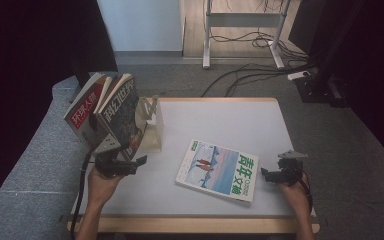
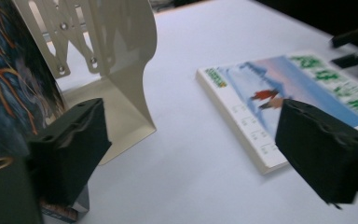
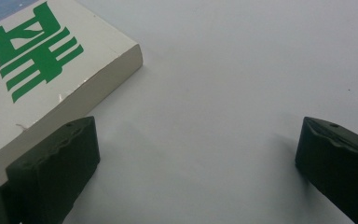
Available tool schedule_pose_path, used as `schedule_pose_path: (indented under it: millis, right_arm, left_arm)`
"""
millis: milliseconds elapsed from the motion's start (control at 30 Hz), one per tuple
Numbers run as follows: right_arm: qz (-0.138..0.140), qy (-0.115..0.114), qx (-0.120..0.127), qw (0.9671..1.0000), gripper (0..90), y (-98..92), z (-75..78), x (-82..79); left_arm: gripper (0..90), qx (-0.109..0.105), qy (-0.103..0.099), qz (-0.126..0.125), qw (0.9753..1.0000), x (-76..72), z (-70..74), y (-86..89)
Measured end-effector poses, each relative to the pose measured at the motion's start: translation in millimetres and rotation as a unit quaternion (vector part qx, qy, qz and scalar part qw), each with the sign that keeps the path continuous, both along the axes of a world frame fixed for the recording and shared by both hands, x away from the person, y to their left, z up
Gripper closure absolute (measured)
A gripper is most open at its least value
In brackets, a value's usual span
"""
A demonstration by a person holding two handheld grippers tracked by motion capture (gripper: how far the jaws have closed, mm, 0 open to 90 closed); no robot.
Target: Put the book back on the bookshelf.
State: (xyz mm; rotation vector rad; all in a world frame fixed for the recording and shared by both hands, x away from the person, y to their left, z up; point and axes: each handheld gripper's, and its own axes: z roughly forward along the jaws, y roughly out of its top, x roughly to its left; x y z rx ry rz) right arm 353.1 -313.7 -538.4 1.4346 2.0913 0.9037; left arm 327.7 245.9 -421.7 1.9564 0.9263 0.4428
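Note:
A pale magazine with green characters (image 1: 219,170) lies flat on the white table (image 1: 240,120). Two more magazines, one red (image 1: 82,114) and one dark blue (image 1: 122,112), stand tilted at the left beside a cream metal bookend (image 1: 152,127). My left gripper (image 1: 122,162) is open just below the dark blue magazine (image 2: 9,84); its left jaw is close against that cover, and the bookend (image 2: 121,70) and the flat magazine (image 2: 279,88) lie ahead. My right gripper (image 1: 270,174) is open at the flat magazine's right corner (image 3: 42,60), its left jaw beside the page edge.
A grey padded surface (image 1: 35,150) borders the table on the left. Beyond the far edge are a desk frame (image 1: 207,35) and cables on the floor (image 1: 250,70). The table's wooden front edge (image 1: 195,224) runs below both hands.

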Motion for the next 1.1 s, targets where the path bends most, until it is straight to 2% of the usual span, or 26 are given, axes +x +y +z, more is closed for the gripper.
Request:
schedule_pose_path:
  millis: [233,400,500,667,867,1100]
  right_arm:
    - [0.000,0.000,0.000,1.0000,0.0,0.0,0.0,0.0]
    - [0.000,0.001,0.000,1.0000,0.0,0.0,0.0,0.1]
    - [0.000,0.001,0.000,1.0000,0.0,-0.1,0.0,0.1]
    - [0.000,0.001,0.000,1.0000,0.0,-0.2,0.0,0.2]
    - [0.000,0.001,0.001,1.0000,0.0,-0.2,0.1,0.3]
    - [0.001,0.000,0.001,1.0000,0.2,0.0,0.4,-0.1]
  left_arm:
    - [0.0,0.036,0.018,-0.021,0.9990,6.6,-22.0,-21.8]
    - [0.0,0.032,0.023,-0.039,0.9985,11.4,-37.2,-32.7]
    - [0.0,0.039,0.032,-0.047,0.9976,15.3,-46.5,-41.1]
    - [0.0,0.070,0.053,-0.062,0.9942,23.6,-65.1,-56.1]
    - [0.0,0.068,0.072,-0.085,0.9914,30.8,-80.9,-73.1]
    - [0.0,0.086,0.081,-0.110,0.9869,36.0,-92.9,-94.6]
